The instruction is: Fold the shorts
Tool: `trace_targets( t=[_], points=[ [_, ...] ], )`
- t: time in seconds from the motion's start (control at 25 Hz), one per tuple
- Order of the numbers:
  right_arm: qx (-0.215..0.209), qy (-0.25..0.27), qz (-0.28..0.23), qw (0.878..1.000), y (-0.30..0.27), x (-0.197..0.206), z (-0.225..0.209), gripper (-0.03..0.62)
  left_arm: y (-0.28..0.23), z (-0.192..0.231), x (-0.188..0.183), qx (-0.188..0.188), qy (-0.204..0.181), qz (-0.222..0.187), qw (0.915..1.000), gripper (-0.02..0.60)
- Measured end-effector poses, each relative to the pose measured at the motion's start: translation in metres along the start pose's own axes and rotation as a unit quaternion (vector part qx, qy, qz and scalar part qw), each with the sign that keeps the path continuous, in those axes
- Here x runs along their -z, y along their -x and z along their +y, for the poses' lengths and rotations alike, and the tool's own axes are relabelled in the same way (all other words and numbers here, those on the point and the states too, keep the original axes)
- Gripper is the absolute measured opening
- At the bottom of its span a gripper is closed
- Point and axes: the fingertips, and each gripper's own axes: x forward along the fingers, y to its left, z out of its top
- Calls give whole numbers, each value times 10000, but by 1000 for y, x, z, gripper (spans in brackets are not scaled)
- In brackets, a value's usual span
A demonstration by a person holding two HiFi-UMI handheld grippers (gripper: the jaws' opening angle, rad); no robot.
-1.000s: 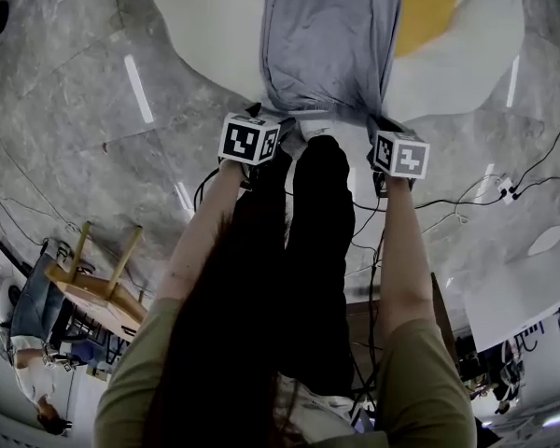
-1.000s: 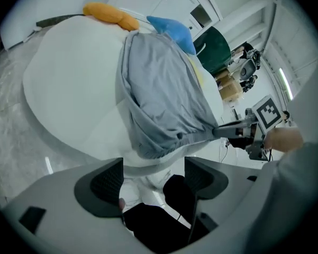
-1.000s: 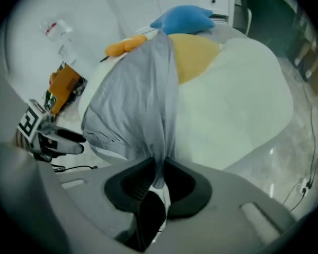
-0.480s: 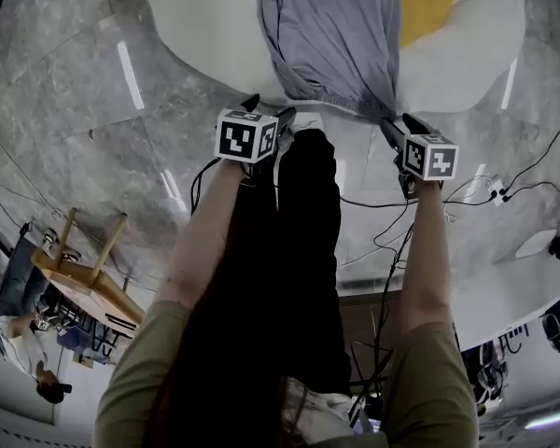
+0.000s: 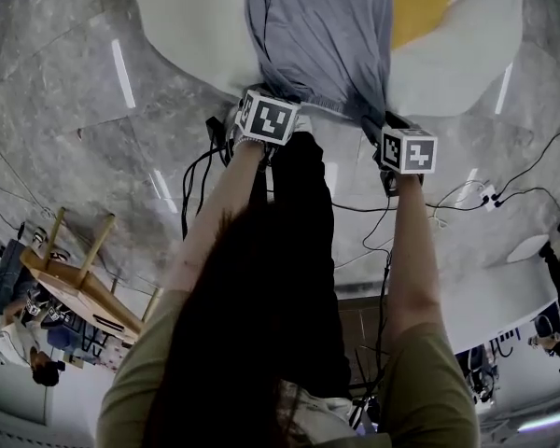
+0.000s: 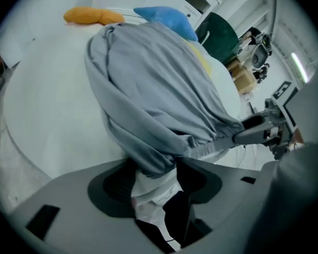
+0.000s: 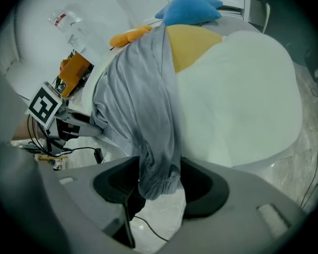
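Grey shorts (image 5: 322, 35) lie across a round white table (image 5: 196, 26), and their elastic edge hangs over the near rim. My left gripper (image 5: 261, 101) is at the left corner of that edge. Its jaws are closing with bunched fabric (image 6: 159, 89) between them (image 6: 156, 165). My right gripper (image 5: 378, 127) is at the right corner. Its jaws are opening, and a hanging fold of the shorts (image 7: 143, 105) sits loose between them (image 7: 159, 176). Each gripper also shows in the other's view, at the far corner of the edge.
A yellow cushion (image 5: 420, 7), a blue one (image 7: 191, 8) and an orange item (image 6: 87, 16) lie on the table beyond the shorts. The person's dark trouser legs (image 5: 303, 250) stand close to the rim. Cables (image 5: 373, 208) trail over the marble floor and a wooden stool (image 5: 79, 283) stands at the left.
My left gripper has moved from beside the table's edge up onto the left corner of the shorts. My right gripper swung out to the right and has come back to the right corner.
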Motion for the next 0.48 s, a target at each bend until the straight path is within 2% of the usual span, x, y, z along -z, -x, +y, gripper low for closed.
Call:
trace_targets(
  t=[0.04, 0.08, 0.2, 0.28, 0.36, 0.48],
  points=[
    [35, 22, 33, 10000, -3, 1, -1, 244, 0, 5, -2, -115, 69, -28, 9999, 213],
    [24, 24, 62, 10000, -5, 1, -2, 244, 1, 9, -3, -172, 129, -62, 9998, 164],
    [-227, -98, 168, 9996, -11, 4, 3, 241, 9, 17, 0, -112, 44, -61, 9999, 67],
    [-395, -245, 245, 9986, -13, 7, 8, 199, 16, 13, 9, 183, 74, -9, 9998, 38],
    [-549, -480, 287, 9969, -13, 8, 12, 111, 23, 4, 22, 629, 269, 15, 9977, 34],
    [-1027, -969, 327, 9895, -8, 11, 22, 74, 34, -5, 40, 1120, 727, -1, 9910, 31]
  ],
)
